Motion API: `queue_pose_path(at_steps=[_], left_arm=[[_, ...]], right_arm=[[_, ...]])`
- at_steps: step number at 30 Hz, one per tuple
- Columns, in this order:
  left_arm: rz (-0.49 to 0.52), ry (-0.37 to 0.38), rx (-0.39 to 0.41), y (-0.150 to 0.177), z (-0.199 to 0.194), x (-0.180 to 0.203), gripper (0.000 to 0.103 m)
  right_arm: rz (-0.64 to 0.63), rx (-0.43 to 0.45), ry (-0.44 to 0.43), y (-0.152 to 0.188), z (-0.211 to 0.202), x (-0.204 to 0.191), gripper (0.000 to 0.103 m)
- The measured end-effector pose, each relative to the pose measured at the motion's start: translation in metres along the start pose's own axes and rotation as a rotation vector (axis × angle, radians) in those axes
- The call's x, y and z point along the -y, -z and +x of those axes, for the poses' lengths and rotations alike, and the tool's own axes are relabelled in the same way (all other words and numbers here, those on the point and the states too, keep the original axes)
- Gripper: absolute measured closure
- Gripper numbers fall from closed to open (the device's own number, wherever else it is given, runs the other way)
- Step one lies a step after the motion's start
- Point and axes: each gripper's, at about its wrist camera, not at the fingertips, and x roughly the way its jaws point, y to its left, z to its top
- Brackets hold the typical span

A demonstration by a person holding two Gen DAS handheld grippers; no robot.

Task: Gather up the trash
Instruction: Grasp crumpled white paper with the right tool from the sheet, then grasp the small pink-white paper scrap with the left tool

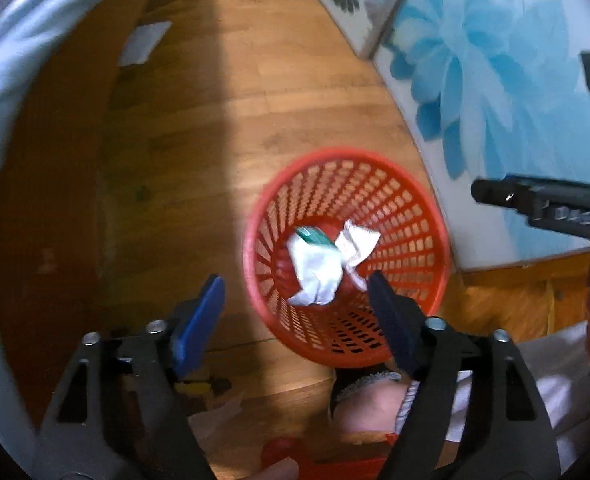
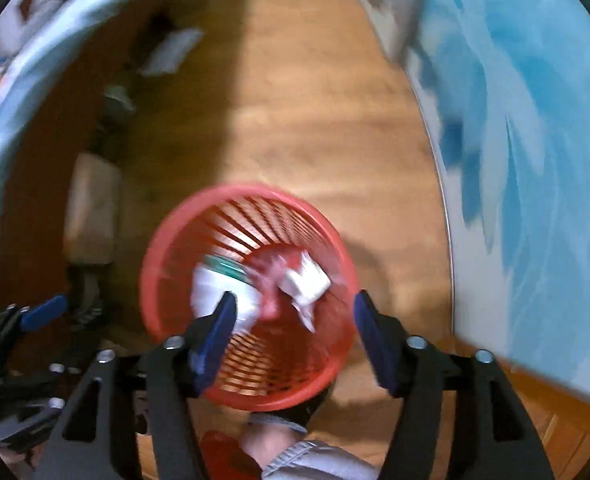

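Note:
A red lattice basket (image 1: 415, 216) stands on the wooden floor and shows in both views (image 2: 163, 264). Inside lie crumpled white paper (image 1: 315, 272) and a white wrapper (image 1: 357, 242) with a green piece beside them; the paper also shows in the right wrist view (image 2: 307, 280). My left gripper (image 1: 295, 312) is open and empty, above the basket's near left rim. My right gripper (image 2: 293, 328) is open and empty, straight over the basket mouth. The right gripper's body shows at the right edge of the left wrist view (image 1: 535, 204); the left gripper shows at the lower left of the right wrist view (image 2: 39, 312).
A wardrobe door with a blue flower print (image 1: 495, 100) runs along the right. A bed with light blue bedding (image 1: 11, 80) is on the left. A flat white paper (image 1: 143, 42) lies on the floor further off. My foot (image 1: 375, 400) is right below the basket.

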Motion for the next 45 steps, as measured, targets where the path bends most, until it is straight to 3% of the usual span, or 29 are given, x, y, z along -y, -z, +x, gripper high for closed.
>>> queue_pose_path(at_steps=[4, 10, 17, 21, 24, 29, 38, 40, 41, 45], left_arm=[[-0.043, -0.019, 0.084, 0.002, -0.058, -0.028, 0.024], [-0.150, -0.048, 0.230, 0.021, -0.144, -0.094, 0.021], [-0.358, -0.122, 0.475, 0.075, -0.244, -0.194, 0.017], [-0.469, -0.215, 0.562, 0.111, -0.278, -0.252, 0.016], [-0.549, -0.237, 0.568, 0.130, -0.284, -0.287, 0.016], [-0.621, -0.247, 0.574, 0.145, -0.286, -0.315, 0.016], [-0.637, -0.267, 0.591, 0.159, -0.294, -0.336, 0.016], [-0.642, -0.273, 0.592, 0.162, -0.295, -0.339, 0.016], [-0.643, -0.274, 0.590, 0.162, -0.295, -0.341, 0.016], [-0.660, -0.278, 0.567, 0.154, -0.290, -0.363, 0.016]], right_arm=[[-0.115, 0.164, -0.077, -0.011, -0.074, -0.056, 0.033], [-0.268, 0.359, -0.190, -0.009, -0.151, -0.132, 0.031], [-0.479, 0.506, -0.292, 0.011, -0.184, -0.242, 0.030], [-0.628, 0.557, -0.367, 0.029, -0.191, -0.307, 0.030], [-0.708, 0.545, -0.429, 0.038, -0.192, -0.348, 0.026], [-0.735, 0.450, -0.426, 0.038, -0.169, -0.398, 0.026], [-0.705, 0.308, -0.400, 0.018, -0.102, -0.435, 0.027], [-0.694, 0.277, -0.391, 0.014, -0.086, -0.437, 0.048], [-0.686, 0.241, -0.387, 0.012, -0.076, -0.440, 0.064], [-0.664, 0.211, -0.448, 0.006, -0.068, -0.444, 0.066]])
